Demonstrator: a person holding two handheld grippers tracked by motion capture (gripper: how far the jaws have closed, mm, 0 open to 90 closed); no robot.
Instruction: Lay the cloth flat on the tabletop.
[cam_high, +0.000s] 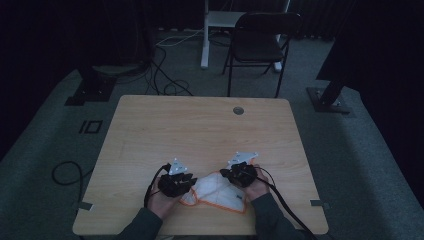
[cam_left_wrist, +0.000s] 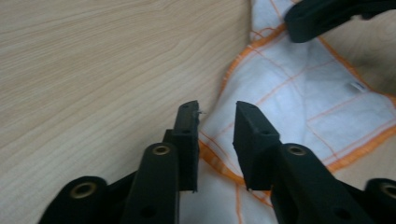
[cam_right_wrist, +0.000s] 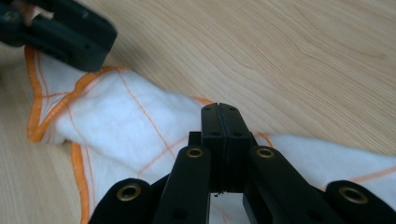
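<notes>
Pinching the white cloth in your right gripper, jaws clamped together, you held your left gripper parted over its orange hem.

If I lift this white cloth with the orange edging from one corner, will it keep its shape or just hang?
Probably hang: the cloth already lies bunched and folded on the table, so it looks soft and floppy. It seems thin and light, likely trailing and dragging when pulled. The right gripper, jaws together over it, should hold the fabric without slipping, though I can't confirm the pinch.
</notes>
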